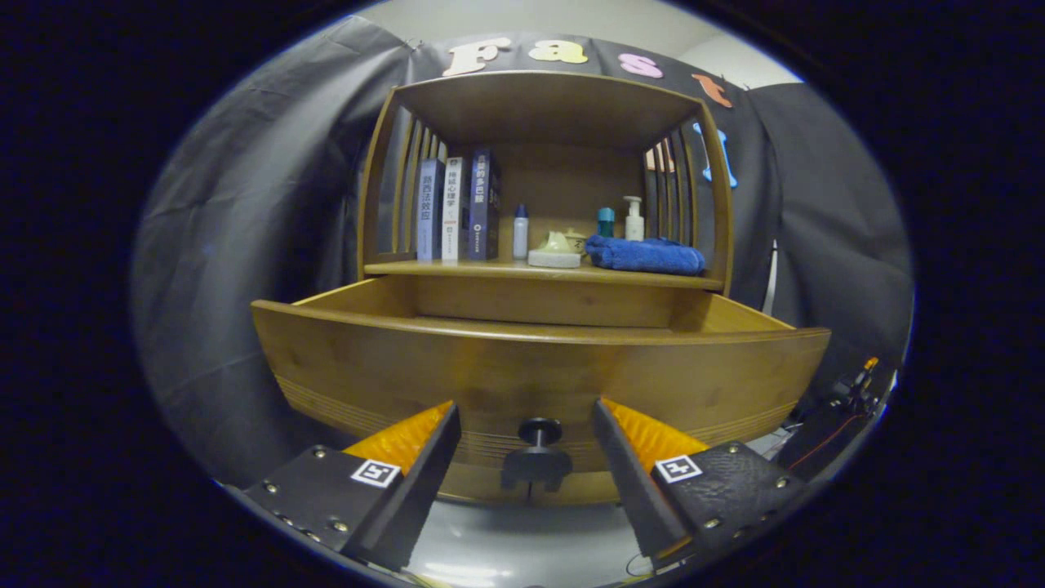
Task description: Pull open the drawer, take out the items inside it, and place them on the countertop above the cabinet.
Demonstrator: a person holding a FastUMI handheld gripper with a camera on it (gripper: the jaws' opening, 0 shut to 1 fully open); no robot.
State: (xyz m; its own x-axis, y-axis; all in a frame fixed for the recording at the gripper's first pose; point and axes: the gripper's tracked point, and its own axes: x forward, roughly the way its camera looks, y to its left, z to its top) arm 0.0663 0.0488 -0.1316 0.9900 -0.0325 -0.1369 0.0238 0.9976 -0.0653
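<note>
A wooden cabinet stands ahead with its drawer (539, 367) pulled out toward me. The drawer's dark round knob (539, 431) sits between my fingers, which stand apart on either side without touching it. My gripper (526, 412) is open and level with the lower drawer front. The inside of the drawer is hidden behind its tall front panel. Above the drawer runs the countertop (457, 268), bearing a folded blue towel (645, 254) and a pale tissue pack (555, 251).
On the countertop stand three books (457, 208) at the left, a small white bottle (520, 231), a teal-capped bottle (605, 221) and a white pump bottle (633, 219). Slatted wooden sides and a top board enclose that shelf. Dark equipment with cables (841, 404) lies right of the drawer.
</note>
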